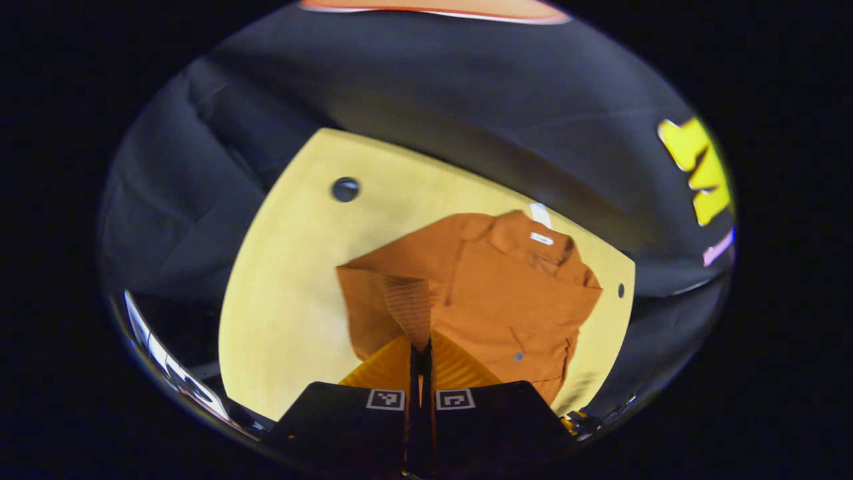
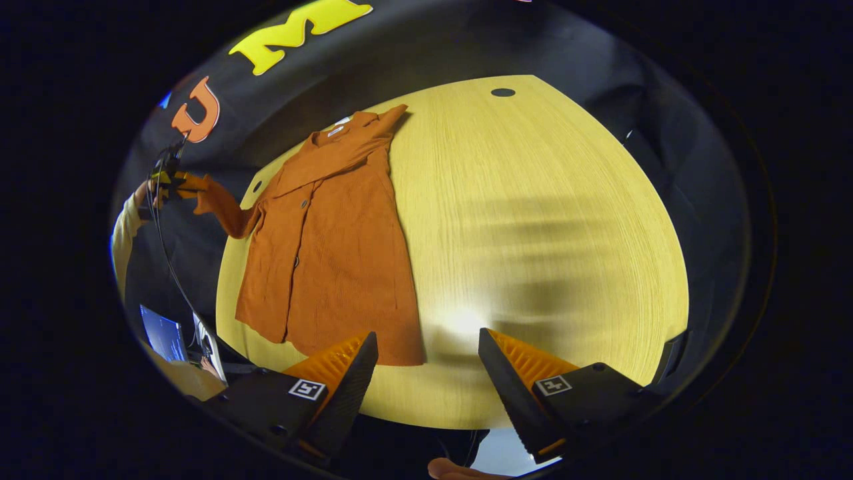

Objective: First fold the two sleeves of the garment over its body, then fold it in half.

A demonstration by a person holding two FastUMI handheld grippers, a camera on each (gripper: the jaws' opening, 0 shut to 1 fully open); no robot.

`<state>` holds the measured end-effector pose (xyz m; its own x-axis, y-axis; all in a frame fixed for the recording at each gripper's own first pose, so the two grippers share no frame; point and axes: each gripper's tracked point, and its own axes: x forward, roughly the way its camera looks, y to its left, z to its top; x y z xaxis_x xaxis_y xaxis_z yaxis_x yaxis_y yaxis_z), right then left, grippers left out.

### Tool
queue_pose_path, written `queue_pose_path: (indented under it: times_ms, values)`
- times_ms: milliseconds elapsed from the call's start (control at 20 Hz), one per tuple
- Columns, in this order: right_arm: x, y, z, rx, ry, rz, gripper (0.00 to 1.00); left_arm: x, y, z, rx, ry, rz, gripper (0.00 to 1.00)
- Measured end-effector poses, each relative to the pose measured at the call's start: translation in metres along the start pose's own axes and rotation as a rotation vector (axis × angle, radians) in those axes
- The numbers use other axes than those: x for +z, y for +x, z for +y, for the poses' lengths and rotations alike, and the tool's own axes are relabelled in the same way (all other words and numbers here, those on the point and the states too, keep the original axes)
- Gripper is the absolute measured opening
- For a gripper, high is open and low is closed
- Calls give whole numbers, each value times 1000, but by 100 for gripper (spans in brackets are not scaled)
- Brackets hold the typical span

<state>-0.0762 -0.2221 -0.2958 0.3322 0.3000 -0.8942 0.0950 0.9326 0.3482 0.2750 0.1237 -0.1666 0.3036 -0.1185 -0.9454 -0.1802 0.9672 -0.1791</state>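
**Left gripper lifted a sleeve**

The orange shirt lay flat on the table. The left gripper was clenched on one sleeve, held up past the table's edge. The right gripper hung released above the hem.

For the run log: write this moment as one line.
stage: first sleeve fold | left gripper: shut on sleeve, lifted | right gripper: open, above table | shirt: flat
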Motion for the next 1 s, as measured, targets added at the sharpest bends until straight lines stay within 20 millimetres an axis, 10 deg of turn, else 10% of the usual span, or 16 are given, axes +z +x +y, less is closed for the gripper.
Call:
queue_pose_path:
  times_ms: [550,1000]
  values:
    - [-8,-22,-41,-28,20,-40,98,-56,134,-299,-173,271,109,4]
    - [-41,-22,-72,-63,103,-37,98,-92,199,-338,-137,221,174,8]
